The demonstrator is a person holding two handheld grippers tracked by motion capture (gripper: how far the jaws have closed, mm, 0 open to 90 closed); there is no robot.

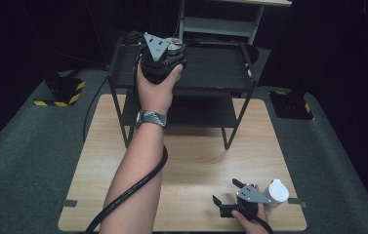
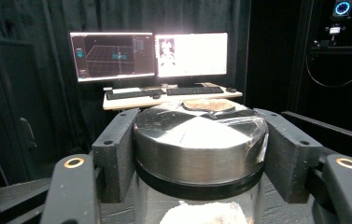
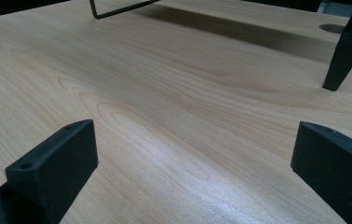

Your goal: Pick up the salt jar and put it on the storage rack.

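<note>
My left gripper [image 1: 172, 51] is held up over the top shelf of the black rack [image 1: 220, 63], shut on a glass jar [image 1: 174, 47]. In the left gripper view, the jar's silver metal lid [image 2: 197, 144] sits squeezed between both black pads [image 2: 115, 149], and pale contents show through the glass below. My right gripper [image 1: 225, 191] rests low on the wooden table [image 1: 196, 161] near its front right corner. Its jaws stand wide apart over bare wood in the right gripper view [image 3: 192, 163].
A white capped container [image 1: 275, 193] stands just right of my right gripper. One black rack leg [image 3: 346, 51] stands on the wood ahead of it. The rack's lower shelf [image 1: 196, 109] sits over the table's far half. Monitors [image 2: 148, 53] glow beyond the rack.
</note>
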